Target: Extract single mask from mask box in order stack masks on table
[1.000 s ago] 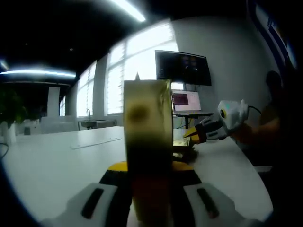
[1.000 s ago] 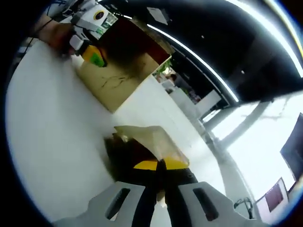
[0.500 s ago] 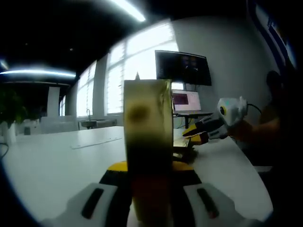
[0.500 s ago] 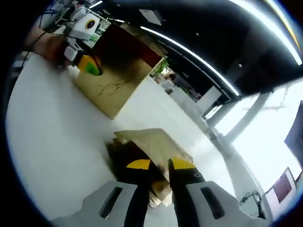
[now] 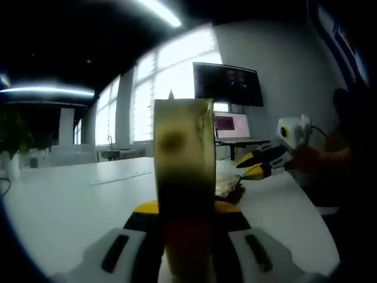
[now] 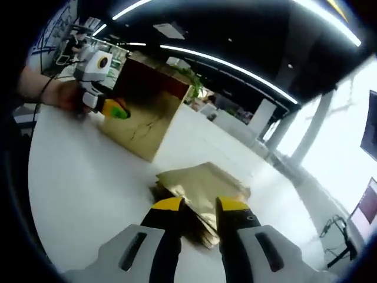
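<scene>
Left gripper view, left tongs point(image 5: 184, 207) gripping mask box point(image 5: 184, 177), right tongs point(image 6: 199, 204) parted

The mask box point(image 6: 145, 121) is golden brown with a dark red top and thin dark scribble lines on its side. The stack of masks point(image 6: 203, 190) is shiny gold. The table point(image 6: 88, 194) is white. The right gripper point(image 6: 200, 206) has yellow tips on grey and black jaws. The left gripper point(image 6: 112, 109) shows yellow and green tips.

mask box point(image 5: 184, 177) hides left tool's tips (bottom cut off) | monitor point(image 5: 228, 84) content unreadable
</scene>
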Demonstrator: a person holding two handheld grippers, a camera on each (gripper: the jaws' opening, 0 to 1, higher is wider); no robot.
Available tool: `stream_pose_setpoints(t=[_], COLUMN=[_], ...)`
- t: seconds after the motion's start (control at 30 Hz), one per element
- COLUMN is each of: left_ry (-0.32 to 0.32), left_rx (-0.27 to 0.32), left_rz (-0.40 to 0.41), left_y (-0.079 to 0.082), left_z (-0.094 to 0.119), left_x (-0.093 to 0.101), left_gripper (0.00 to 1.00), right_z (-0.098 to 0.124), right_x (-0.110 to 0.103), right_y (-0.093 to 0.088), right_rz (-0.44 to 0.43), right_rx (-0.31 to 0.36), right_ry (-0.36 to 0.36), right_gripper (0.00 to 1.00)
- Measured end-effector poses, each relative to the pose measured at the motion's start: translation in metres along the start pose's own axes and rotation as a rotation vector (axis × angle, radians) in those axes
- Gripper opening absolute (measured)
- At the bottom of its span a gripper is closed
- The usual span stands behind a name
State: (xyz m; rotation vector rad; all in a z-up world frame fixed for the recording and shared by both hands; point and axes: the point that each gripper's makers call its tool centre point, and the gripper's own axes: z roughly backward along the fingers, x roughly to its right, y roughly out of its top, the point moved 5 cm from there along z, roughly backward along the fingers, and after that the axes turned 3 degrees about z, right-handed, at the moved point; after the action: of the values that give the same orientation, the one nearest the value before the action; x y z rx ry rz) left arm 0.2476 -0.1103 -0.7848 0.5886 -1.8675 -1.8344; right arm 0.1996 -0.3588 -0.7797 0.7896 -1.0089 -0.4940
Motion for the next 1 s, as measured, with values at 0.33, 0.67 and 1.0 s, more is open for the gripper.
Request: stream_pose_setpoints(t=[0.33, 0.67, 1.0], left_ry=[0.001, 0.003, 0.004], left_rx=[-0.001, -0.003, -0.005], left_rz=[-0.001, -0.003, -0.001], left_y=[0.000, -0.001, 0.000], left_z=[0.000, 0.000, -0.001], left_x=[-0.002, 0.001, 0.001], left_gripper=[0.31, 0.31, 0.31], right_z=[0.006, 0.010, 0.011], right_x=[-0.001, -0.016, -0.015], right_y=[0.022, 0.034, 0.048], right_rz=[-0.124, -0.227, -0.475], right_rx=[0.163, 0.265, 0.462], right_ry=[0.046, 0.135, 0.214], right_gripper=[0.21, 0.24, 0.27])
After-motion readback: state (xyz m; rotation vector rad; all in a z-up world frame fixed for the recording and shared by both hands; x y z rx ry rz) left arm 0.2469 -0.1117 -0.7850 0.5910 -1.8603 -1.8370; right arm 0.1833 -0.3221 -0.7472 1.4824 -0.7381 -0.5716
